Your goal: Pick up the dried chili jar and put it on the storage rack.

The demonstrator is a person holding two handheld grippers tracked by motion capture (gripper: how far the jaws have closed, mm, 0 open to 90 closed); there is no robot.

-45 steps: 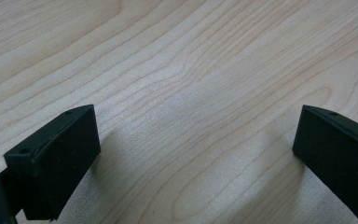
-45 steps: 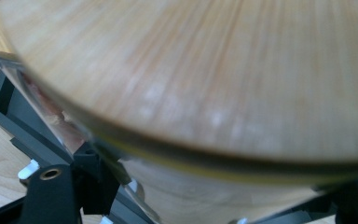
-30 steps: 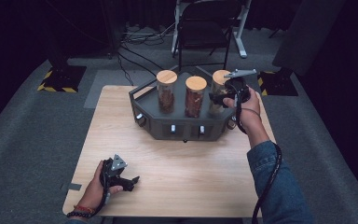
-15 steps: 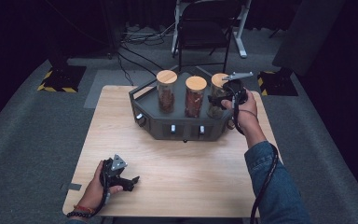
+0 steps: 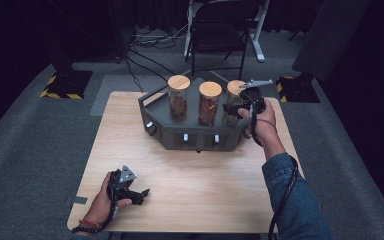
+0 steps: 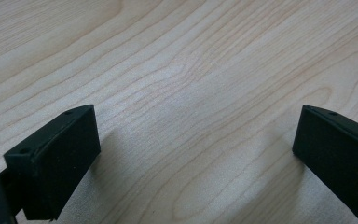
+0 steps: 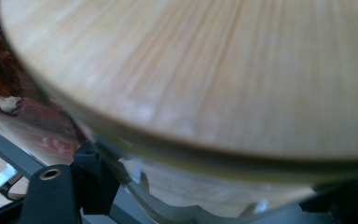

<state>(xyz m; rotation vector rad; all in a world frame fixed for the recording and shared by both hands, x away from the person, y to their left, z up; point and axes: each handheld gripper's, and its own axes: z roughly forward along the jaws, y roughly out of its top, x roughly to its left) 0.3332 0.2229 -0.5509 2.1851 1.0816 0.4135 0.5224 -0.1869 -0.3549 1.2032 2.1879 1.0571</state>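
The right jar (image 5: pixel 234 102), the one with a wooden lid (image 7: pixel 205 70) that our right claw (image 5: pixel 236 109) has reached, stands at the right end of a row of three on the dark tray (image 5: pixel 200 135) in the far half of the tabletop (image 5: pixel 195 180). Nearest to us, at the front left of the tabletop, our left hand (image 5: pixel 105 197) holds the left claw (image 5: pixel 141 194) low over the bare wood, and in the left gripper view (image 6: pixel 191 154) its two black jaws stand wide apart with nothing between them. Farther on, our right forearm in a denim sleeve (image 5: pixel 292 200) goes forward along the right side, with a black cable (image 5: pixel 285 195) hanging beside it. The right hand (image 5: pixel 260 122) brings the right claw against the side of the right jar, below its lid. In the right gripper view the blurred wooden lid is very close above, the glass wall is under it, and one black jaw shows at the lower left beside the glass; we cannot tell if the jaws are clamped on the jar or only around it. To the left on the tray stand the middle jar (image 5: pixel 209 104) and the left jar (image 5: pixel 178 98), both with reddish-brown contents. Behind the tabletop there is a dark chair (image 5: pixel 220 30) on the grey floor (image 5: pixel 40 130).
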